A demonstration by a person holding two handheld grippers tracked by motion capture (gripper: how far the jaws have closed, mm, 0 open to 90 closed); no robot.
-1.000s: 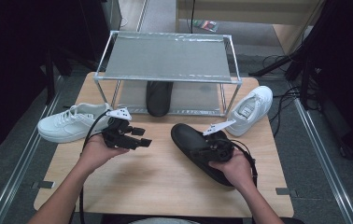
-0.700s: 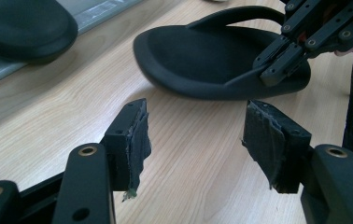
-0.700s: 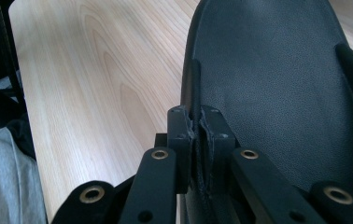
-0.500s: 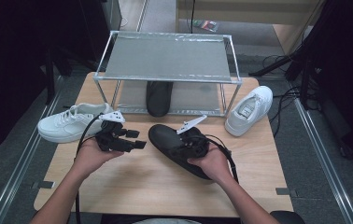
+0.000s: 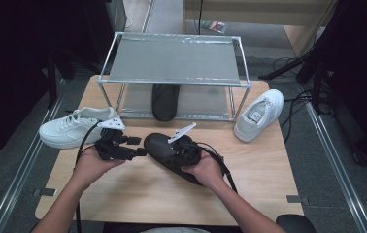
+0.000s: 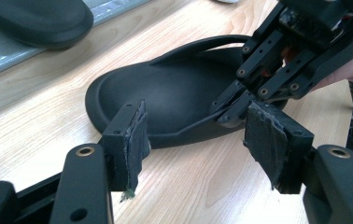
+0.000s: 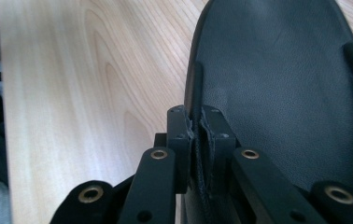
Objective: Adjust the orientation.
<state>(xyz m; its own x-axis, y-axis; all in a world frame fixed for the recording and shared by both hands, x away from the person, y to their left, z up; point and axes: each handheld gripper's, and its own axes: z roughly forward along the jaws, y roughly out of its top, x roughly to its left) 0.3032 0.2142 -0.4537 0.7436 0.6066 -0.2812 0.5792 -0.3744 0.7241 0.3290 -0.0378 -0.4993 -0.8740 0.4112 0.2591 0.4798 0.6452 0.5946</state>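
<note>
Black moulded slipper [image 6: 174, 100], matte, raised rim (rim between right gripper [image 7: 197, 140] fingers)

Black slide sandal [image 5: 164, 150] on the desk [image 5: 138, 194], pinched at its rim.

The matte black sandal lies sole-down near the middle of the light wooden desk, its rounded toe end toward the person's left and its open footbed facing up. The right tool [image 7: 197, 140] clamps its side wall [image 7: 194, 100]; its strap [image 6: 202, 46] arches beyond.
</note>
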